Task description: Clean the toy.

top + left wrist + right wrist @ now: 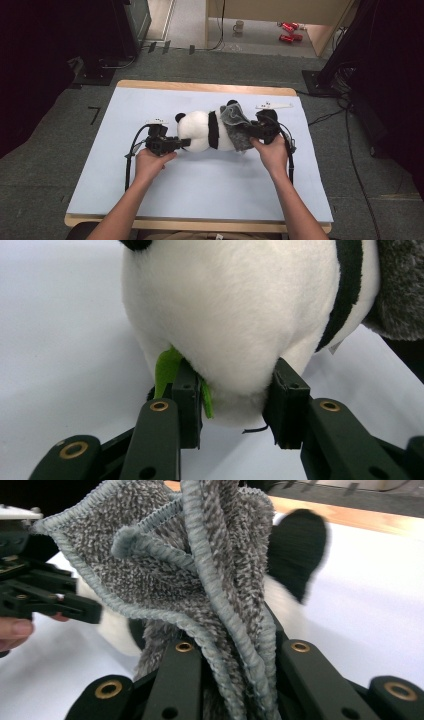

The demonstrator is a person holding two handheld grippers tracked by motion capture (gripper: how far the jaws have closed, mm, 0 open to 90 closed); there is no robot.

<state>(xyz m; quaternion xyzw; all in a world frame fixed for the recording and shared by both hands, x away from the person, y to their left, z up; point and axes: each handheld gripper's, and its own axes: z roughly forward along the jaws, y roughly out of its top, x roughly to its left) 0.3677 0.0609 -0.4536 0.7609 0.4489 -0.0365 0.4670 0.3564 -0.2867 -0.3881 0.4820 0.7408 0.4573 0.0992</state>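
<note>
Panda plush (202,131) lies on its side mid-tabletop (200,175), on a pale blue sheet; its face is hidden. Left tongs (184,143) pinch the soft white end, a green felt leaf (167,371) caught beside one pad. Right tongs (248,131) are pressed together on a bunched grey terry cloth (190,580), looped pile with a stitched hem, covering the plush's far end. One black ear (297,547) shows blurred behind.
</note>
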